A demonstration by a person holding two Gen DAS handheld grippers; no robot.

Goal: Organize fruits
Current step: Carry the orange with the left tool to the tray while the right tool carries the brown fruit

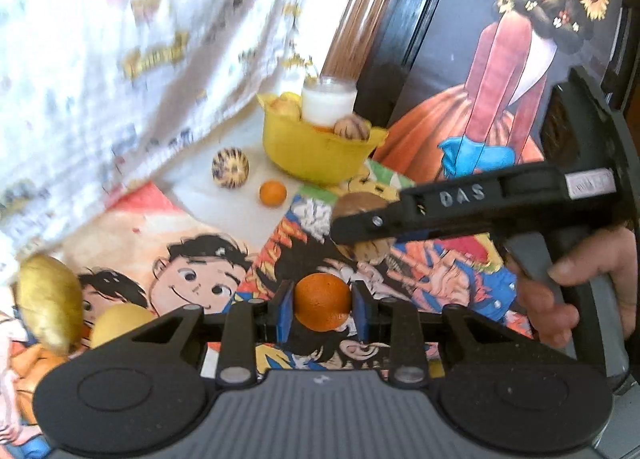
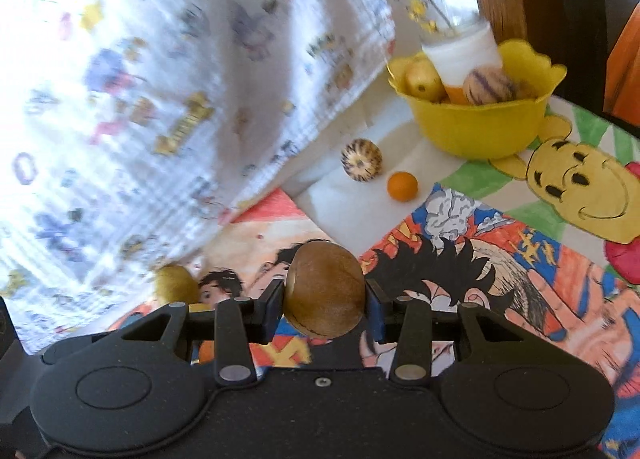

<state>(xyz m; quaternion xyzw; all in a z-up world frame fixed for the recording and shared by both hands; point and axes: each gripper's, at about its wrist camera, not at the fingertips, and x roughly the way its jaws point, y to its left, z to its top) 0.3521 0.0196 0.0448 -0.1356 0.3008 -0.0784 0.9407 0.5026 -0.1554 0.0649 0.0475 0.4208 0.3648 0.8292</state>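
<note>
My left gripper is shut on an orange, lifted above the cartoon-print tablecloth. My right gripper is shut on a brown oval fruit; the left wrist view shows that gripper from the side with the brown fruit between its jaws. A yellow bowl at the back holds a striped fruit, a yellow fruit and a glass of white liquid. On the cloth before it lie a striped round fruit and a small orange.
A printed white curtain hangs over the left side down to the table. A golden fruit and a pale yellow fruit lie at the near left. A hand holds the right gripper's grip. A dark cabinet with a painted figure stands behind.
</note>
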